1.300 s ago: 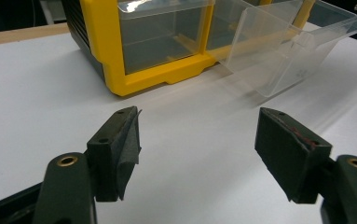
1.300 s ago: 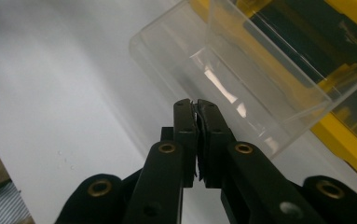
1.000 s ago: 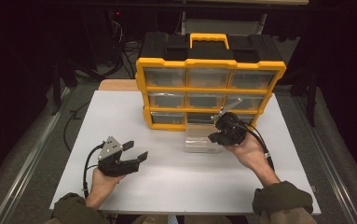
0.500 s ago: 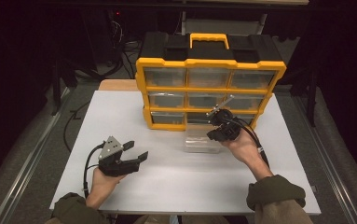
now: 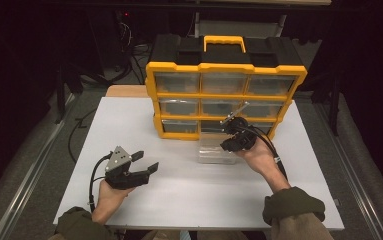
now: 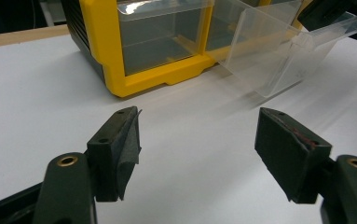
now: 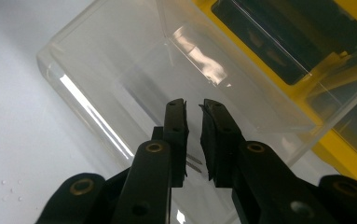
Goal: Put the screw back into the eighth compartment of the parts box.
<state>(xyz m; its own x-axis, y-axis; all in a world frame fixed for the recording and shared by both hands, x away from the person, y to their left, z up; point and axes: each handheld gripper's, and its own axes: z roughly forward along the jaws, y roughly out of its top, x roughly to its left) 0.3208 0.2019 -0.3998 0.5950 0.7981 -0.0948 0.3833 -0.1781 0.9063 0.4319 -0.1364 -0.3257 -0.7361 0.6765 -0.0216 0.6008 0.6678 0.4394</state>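
Observation:
A yellow and black organizer [image 5: 224, 67] with clear drawers stands at the back of the white table [image 5: 179, 200]. One clear drawer [image 5: 216, 154] lies pulled out on the table in front of its bottom row. My right gripper [image 5: 228, 144] hovers over that drawer's right end and points down into it. Its jaws have just been opening and stand a narrow gap apart [image 7: 193, 105], with nothing between the pads. A thin metal sliver [image 7: 194, 163] shows just below them inside the drawer [image 7: 120, 70]. My left gripper [image 5: 148, 160] rests open at the front left, empty [image 6: 197, 116], aimed at the organizer [image 6: 106, 46] and the drawer [image 6: 278, 56].
The organizer's black top has a yellow carry handle [image 5: 224, 42]. Bare white table surface lies between the two hands and toward the front edge. Cables run across the dark floor left of the table. A wooden board edge [image 5: 126, 91] shows behind the table's back left.
My right gripper has edged slightly left over the drawer, and its jaws have parted a little. The left gripper has stayed where it was.

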